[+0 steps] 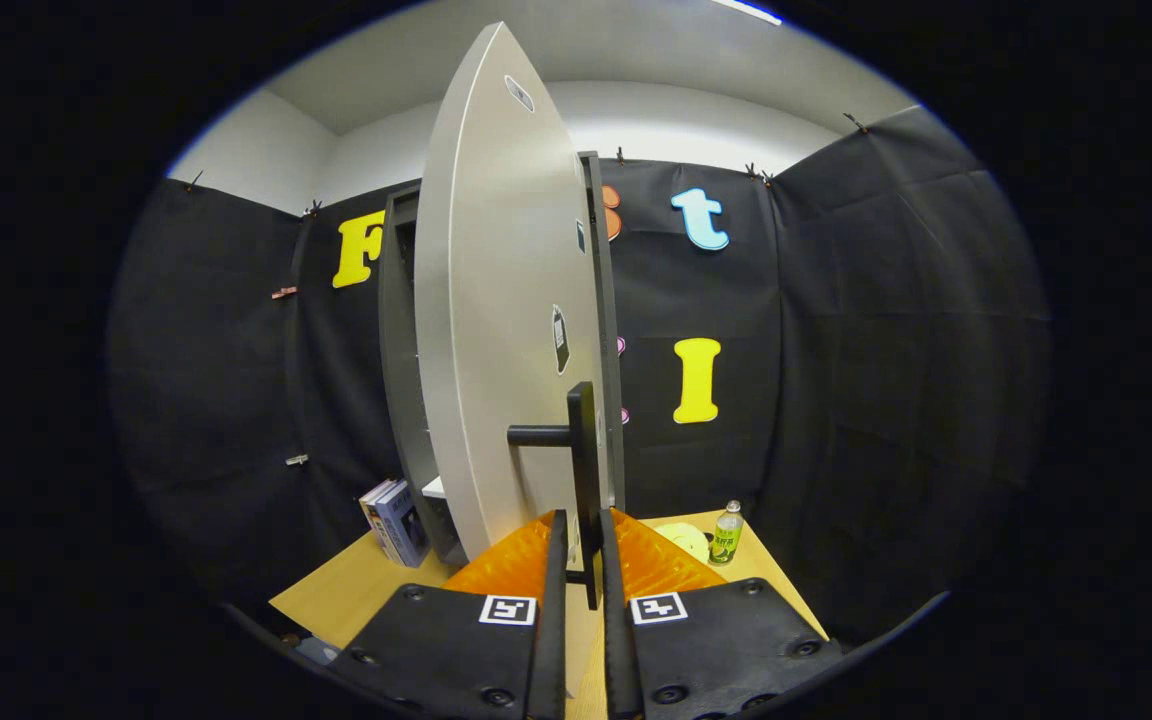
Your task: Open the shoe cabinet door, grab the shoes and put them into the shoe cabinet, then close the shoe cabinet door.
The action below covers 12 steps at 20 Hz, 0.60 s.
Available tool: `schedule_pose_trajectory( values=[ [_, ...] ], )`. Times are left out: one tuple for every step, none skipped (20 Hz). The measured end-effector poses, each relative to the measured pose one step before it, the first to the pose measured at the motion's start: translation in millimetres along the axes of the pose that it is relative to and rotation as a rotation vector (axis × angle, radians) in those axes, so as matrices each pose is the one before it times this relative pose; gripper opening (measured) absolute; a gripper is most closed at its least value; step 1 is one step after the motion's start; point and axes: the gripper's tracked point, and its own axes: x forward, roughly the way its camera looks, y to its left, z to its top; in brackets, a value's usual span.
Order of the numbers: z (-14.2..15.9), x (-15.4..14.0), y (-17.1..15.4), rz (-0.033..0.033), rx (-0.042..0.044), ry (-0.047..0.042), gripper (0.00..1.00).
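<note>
Pale grey cabinet door (496, 300) is standing edge-on, partly swung out from the dark cabinet (398, 350). The tool (581, 560) is pinching the black bar handle (584, 470) between its two fingers, gripping near the bar's lower end. No shoes are showing from this angle. A bottle (726, 532) is standing on the wooden surface (356, 590) just past the right finger; books (394, 520) are leaning by the cabinet base.

Risks, as judged:
- the low grip may be slipping off the bar's end if the pull goes downward;
- a wide swing could be sweeping the bottle over.
</note>
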Motion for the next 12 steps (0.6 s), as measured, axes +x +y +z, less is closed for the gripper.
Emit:
schedule_pose_trajectory(
  values=[
    [0.40,-0.71,-5.94,-0.00865,0.00180,-0.00033,0.18],
    [1.56,0.31,-5.32,-0.00993,-0.00285,-0.00021,0.18],
    [1.83,-1.61,-4.66,-0.00727,-0.00726,-0.00066,0.16],
    [1.48,0.16,-6.06,-0.00736,-0.00479,-0.00386,0.16],
    [1.36,-0.47,-4.37,0.00068,0.00782,0.00024,0.16],
    [1.57,-2.23,-3.89,-0.00050,0.00484,-0.00489,0.16],
    [0.25,-1.44,1.27,0.01267,0.00780,-0.00283,0.14],
    [2.50,1.05,3.49,0.01405,0.00435,-0.00315,0.14],
    [0.50,-0.70,2.06,0.00599,-0.00314,-0.00115,0.14],
    [-0.01,0.84,-2.55,-0.00155,-0.00817,-0.00066,0.14],
    [0.83,-0.95,-1.02,-0.00940,-0.00616,0.00018,0.14],
    [-0.42,-1.94,-1.48,-0.00965,-0.00579,0.00161,0.14]
  ],
)
